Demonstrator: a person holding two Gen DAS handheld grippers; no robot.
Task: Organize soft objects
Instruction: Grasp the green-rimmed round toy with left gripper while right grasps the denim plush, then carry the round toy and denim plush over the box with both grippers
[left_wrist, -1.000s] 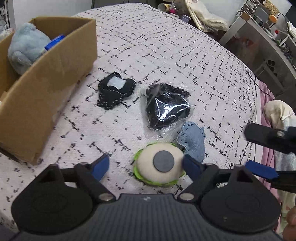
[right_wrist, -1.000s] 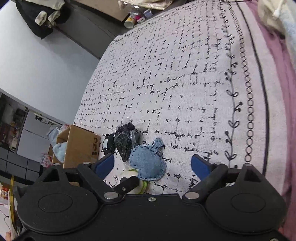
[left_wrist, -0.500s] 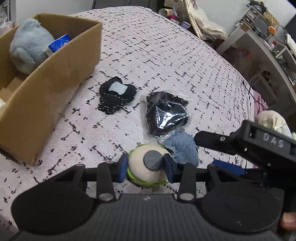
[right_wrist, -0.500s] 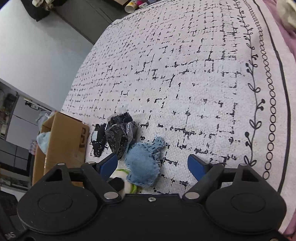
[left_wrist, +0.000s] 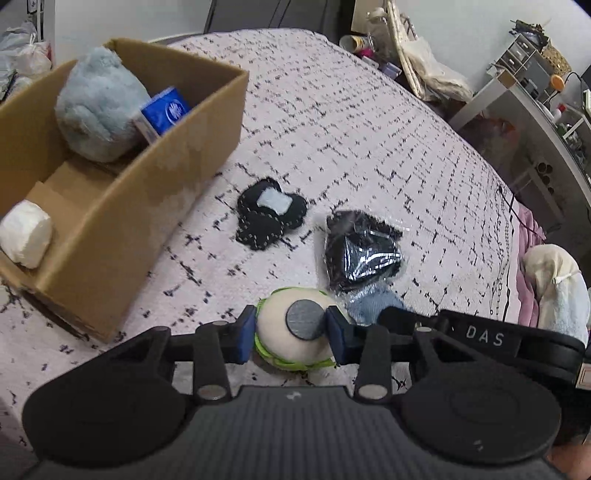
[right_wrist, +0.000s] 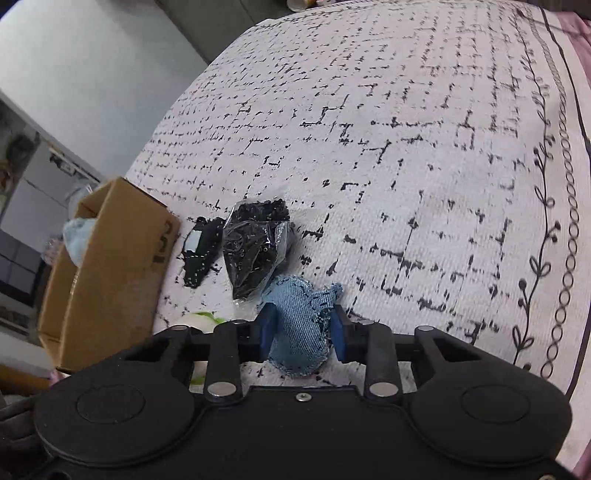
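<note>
Two tongs clenched: left tongs (left_wrist: 290, 334) on the cream cushion (left_wrist: 295, 338), right tongs (right_wrist: 302, 334), just closed, on the denim plush (right_wrist: 301, 332). Black bagged bundle (left_wrist: 360, 254) lies just beyond; "DAS" reads on the right tool.

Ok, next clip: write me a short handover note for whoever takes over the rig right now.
Left gripper: jaws just closed, pads on the cream round plush.
Right gripper: jaws just closed, pads on the blue denim plush.
Done: fluffy blue plush and white roll sit in the cardboard box.
Left: carry both gripped toys to the box, then fetch the black felt plush and the black item in clear wrap from the bedspread.
</note>
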